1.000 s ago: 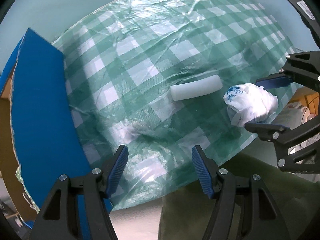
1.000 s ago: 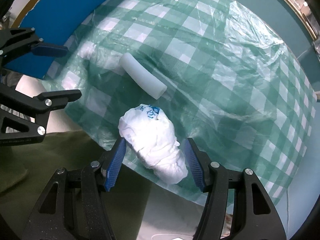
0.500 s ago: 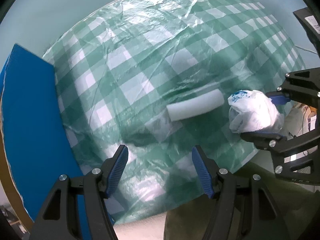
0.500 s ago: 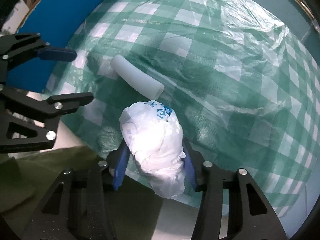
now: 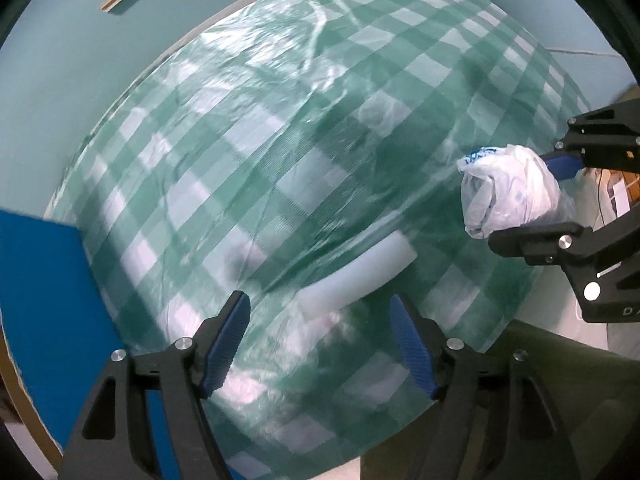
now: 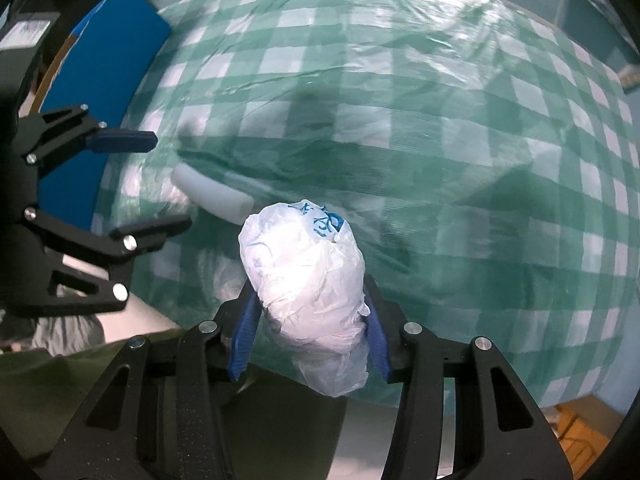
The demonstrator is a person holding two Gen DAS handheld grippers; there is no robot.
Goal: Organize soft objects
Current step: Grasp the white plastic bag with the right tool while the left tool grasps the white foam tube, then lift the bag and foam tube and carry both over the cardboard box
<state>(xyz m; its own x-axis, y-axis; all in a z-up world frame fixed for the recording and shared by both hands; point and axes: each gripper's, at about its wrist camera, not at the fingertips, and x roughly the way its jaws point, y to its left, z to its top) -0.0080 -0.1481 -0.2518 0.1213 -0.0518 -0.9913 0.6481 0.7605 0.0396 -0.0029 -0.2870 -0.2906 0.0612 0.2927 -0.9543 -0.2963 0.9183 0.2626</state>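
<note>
A green checked cloth (image 5: 280, 152) under clear plastic covers the table, with a blue board (image 5: 44, 280) at its left edge. The right gripper (image 6: 312, 320) clamps a crumpled white bag (image 6: 308, 280) over the near edge, its long axis running along the fingers, printed end forward. A white foam roll (image 5: 356, 276) lies flat on the cloth, slanting up toward the bag. The left gripper (image 5: 320, 340) hangs wide apart, holding nothing, just short of the roll's near end.

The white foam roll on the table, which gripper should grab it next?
Probably the left gripper. It is open and empty, and the foam roll lies just ahead of its fingers. The right gripper is already shut on the plastic bag, so it is busy.
</note>
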